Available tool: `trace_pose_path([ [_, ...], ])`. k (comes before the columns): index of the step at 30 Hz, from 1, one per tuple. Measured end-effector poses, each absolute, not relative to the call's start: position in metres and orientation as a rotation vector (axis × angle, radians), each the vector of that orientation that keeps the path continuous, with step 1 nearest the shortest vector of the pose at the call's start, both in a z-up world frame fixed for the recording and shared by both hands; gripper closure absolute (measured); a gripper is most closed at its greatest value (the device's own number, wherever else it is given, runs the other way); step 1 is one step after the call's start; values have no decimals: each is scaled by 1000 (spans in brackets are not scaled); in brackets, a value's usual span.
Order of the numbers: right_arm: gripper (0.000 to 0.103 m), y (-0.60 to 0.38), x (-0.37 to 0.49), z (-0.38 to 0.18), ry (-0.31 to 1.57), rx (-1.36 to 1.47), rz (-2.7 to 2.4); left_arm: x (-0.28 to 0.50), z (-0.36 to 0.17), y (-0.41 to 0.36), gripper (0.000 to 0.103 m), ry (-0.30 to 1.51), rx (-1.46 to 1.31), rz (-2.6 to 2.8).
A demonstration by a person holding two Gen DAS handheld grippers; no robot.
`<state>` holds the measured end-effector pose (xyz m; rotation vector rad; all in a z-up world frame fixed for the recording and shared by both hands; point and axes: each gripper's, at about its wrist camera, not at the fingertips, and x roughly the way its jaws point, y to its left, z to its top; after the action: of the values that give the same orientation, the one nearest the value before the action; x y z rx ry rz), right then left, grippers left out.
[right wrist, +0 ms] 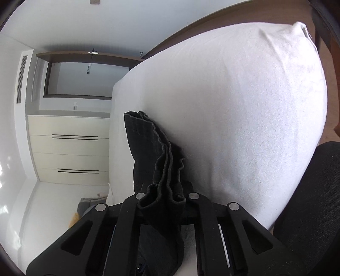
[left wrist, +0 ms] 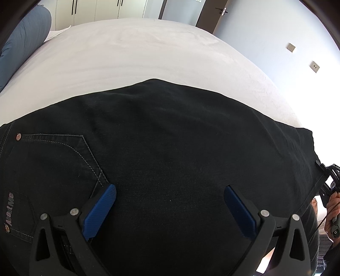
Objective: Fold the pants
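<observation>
The pants (left wrist: 161, 148) are black jeans spread flat on the white bed (left wrist: 136, 51), filling the lower half of the left wrist view. A stitched back pocket (left wrist: 53, 161) with a copper rivet lies to the left of the left gripper's fingers, its lower corner just beside the left blue pad (left wrist: 99, 210). A small brand label sits further left, at the edge of the view.

The left gripper (left wrist: 170, 197) hangs over the cloth with its fingers spread wide apart and nothing between them; whether the pads touch the fabric cannot be told.

The right gripper (right wrist: 162, 196) has its fingers clenched on a bunched leg end of the pants (right wrist: 157, 161), the hem layers rising in folds ahead of the fingers and resting against the bed sheet (right wrist: 233, 106). In the left wrist view the same gripper (left wrist: 327, 180) appears at the far right edge, at the end of the leg, with the person's hand (left wrist: 333, 208) on its handle.

Beyond the left fingers, past the bed, stand pale cupboards (left wrist: 95, 8) and a door (left wrist: 212, 14); a blue pillow (left wrist: 23, 42) lies to the far left. Left of the right fingers a cream chest of drawers (right wrist: 70, 148) stands against the wall, and a black chair (right wrist: 308, 201) sits to their right.
</observation>
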<state>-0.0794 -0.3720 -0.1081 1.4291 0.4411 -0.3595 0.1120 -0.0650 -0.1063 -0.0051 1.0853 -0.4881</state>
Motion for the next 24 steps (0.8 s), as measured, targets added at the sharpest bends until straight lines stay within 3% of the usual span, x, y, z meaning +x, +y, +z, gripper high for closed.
trace_pose_path([
  [9,95,-347,-53,-49,552,1089,-413,113,-107,-64,1,1086,-30,-495],
  [14,96,-271,-6,-11,731,636,-323,115,-106,-60,1,1086,-53,-499],
  [18,96,-172,36,-24,917,184,-214,117,-104,-55,1,1096,-80,-496],
  [24,96,-136,35,-51,975,56,-201,126,-90,-44,0,1149,-275,-533],
])
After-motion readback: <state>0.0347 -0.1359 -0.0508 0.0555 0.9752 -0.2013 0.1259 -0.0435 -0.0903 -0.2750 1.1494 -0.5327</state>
